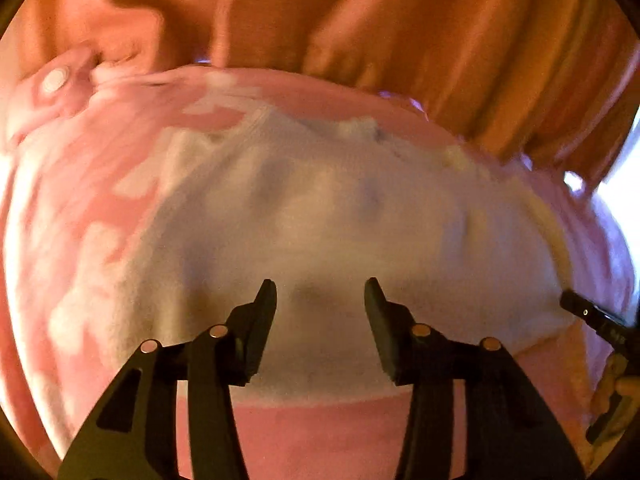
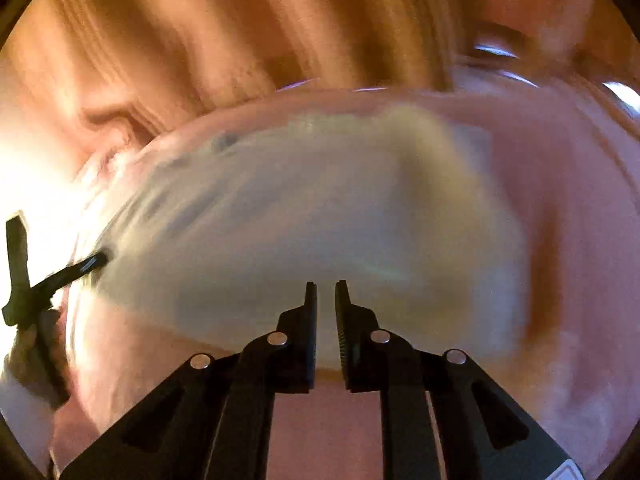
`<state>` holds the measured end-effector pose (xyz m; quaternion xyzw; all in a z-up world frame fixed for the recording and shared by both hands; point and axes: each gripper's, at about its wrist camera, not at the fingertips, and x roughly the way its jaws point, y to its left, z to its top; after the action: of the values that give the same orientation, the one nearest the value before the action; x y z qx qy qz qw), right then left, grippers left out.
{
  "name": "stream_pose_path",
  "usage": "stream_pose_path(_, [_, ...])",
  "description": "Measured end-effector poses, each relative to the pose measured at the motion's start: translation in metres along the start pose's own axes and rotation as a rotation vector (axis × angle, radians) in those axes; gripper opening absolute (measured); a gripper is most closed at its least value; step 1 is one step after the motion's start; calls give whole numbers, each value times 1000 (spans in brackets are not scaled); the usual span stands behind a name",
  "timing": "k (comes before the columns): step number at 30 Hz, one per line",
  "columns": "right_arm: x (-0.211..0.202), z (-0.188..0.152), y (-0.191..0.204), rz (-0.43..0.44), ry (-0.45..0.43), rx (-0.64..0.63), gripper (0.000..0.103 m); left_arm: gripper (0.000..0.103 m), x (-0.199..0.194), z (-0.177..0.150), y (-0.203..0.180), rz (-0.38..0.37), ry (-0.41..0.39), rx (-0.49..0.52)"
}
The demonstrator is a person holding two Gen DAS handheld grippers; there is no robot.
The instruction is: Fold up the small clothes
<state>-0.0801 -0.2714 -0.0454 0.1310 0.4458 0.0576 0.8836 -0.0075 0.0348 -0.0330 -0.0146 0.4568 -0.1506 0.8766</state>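
One white garment lies spread on a pink patterned cover; whether a bed or a desk is under the cover cannot be told. Orange curtains hang behind it. The cloth looks fleecy, thin and limp, so it should weigh almost nothing, sag from any single pinch and crease wherever it is bent. Nothing about it seems fragile or slippery; the nap should give the pads good bite.

From its own camera the left hand-held gripper is over the near part of the garment with its jaws wide apart, holding nothing. The right hand-held gripper is over the near edge with its jaws almost together. A narrow slit shows between them, and whether cloth is caught there cannot be made out, because the right view is smeared by motion blur.

Best holds are probably the two near corners or the hem, one per gripper, pinching only the top layer. Lifting both ends together should keep the fold line straight. Snagging the cover underneath is the likeliest slip.
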Motion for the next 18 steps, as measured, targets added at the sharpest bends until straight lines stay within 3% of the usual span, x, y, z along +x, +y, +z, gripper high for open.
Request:
stream_pose_path(2, [22,-2,18,-62,34,-115,3,44,14,0,3,45,33,42])
stream_pose_path(3, [30,-6,5,-118,52,-113,0,45,14,-1,10,48,33,45])
stream_pose_path(5, [26,-9,-35,-147,44,-15,0,43,0,-4,36,67,20,22])
stream_pose_path(7, [5,-14,-92,-66,24,235,0,43,-14,-8,56,81,16,9])
stream_pose_path(8, [-5,-15,-104,-51,6,293,0,43,-20,-7,61,86,9,5])
stream_pose_path(9, [-14,-11,-104,-126,-20,271,0,43,-24,-5,61,104,5,4])
stream_pose_path(10, [-21,1,-91,-208,-56,198,13,44,-27,2,56,121,-10,-2])
stream_pose_path(11, [-21,14,-75,-180,-76,166,14,44,-27,11,48,101,-30,-2])
stream_pose_path(13, [-8,41,-35,-18,-85,118,14,46,-18,31,24,54,-64,10])
stream_pose_path(15, [16,64,2,72,-70,50,14,48,0,42,4,30,-64,26])
stream_pose_path(18, [81,94,40,119,30,-29,13,48,44,56,-9,56,-6,41])
